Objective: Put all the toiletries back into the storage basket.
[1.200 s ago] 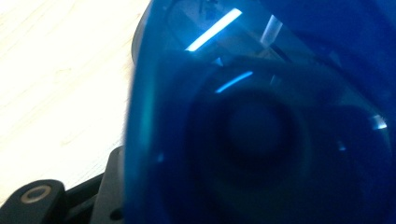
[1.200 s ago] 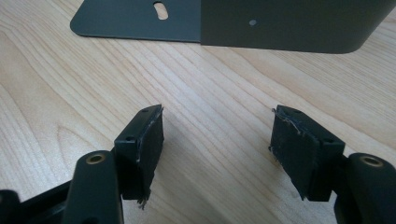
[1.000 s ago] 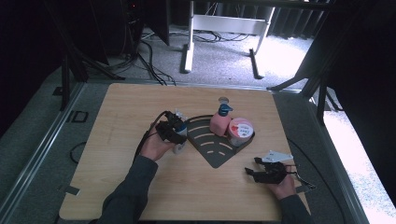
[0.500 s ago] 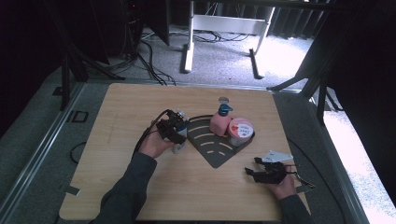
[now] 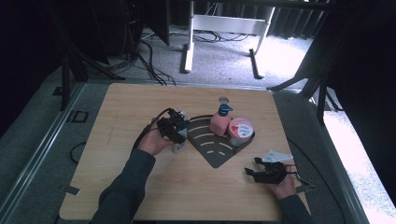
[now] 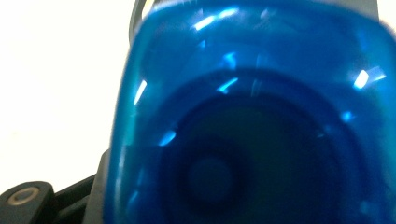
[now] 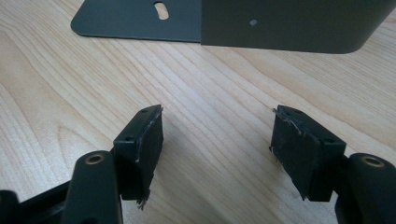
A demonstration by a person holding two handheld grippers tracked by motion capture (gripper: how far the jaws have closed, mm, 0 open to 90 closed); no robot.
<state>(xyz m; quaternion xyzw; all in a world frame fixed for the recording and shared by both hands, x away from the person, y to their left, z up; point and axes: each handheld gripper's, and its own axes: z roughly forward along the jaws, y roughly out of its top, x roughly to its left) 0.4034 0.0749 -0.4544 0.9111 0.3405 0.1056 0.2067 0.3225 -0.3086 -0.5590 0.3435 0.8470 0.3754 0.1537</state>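
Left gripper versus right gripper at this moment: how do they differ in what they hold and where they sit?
The left gripper is closed on a bottle with a translucent blue cap, beside the dark corner rack's left edge; the right gripper is open and empty over bare wood. The left sits mid-table, the right nearer the person's edge. Both are hand-held, low over the wooden table.

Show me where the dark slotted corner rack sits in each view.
High view: the rack lies mid-table, its point toward the person.
Right gripper view: it runs along the top edge, slotted base at left, wall at right.
Left gripper view: I cannot make it out; a blue translucent thing sits close to the camera.
Shared landmark: the wooden table.
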